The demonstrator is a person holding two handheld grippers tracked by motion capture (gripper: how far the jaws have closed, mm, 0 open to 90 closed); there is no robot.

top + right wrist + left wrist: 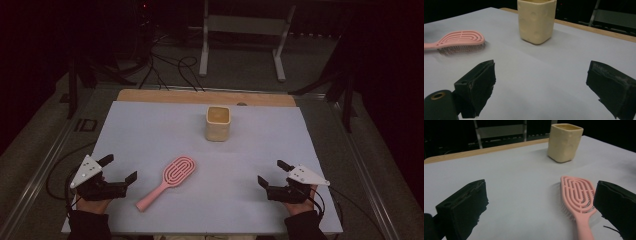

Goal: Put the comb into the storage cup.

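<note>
My left gripper (120, 169) and right gripper (272, 172) both gape empty. The pink hairbrush (168, 181) — light, stiff plastic, nearer than the cup (218, 123) — I'd pinch by its slim handle.

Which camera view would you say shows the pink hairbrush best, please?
The high view: the whole pink hairbrush lies in sight, handle to head. The left gripper view cuts off the handle's end and a jaw covers the head's edge; the right gripper view shows the head side-on, bristles down, handle cropped.

Left gripper (120, 168): black jaws, grey three-cornered top plate, black cable.
Right gripper (273, 171): same build.
Sleeves (89, 225): dark.
</note>
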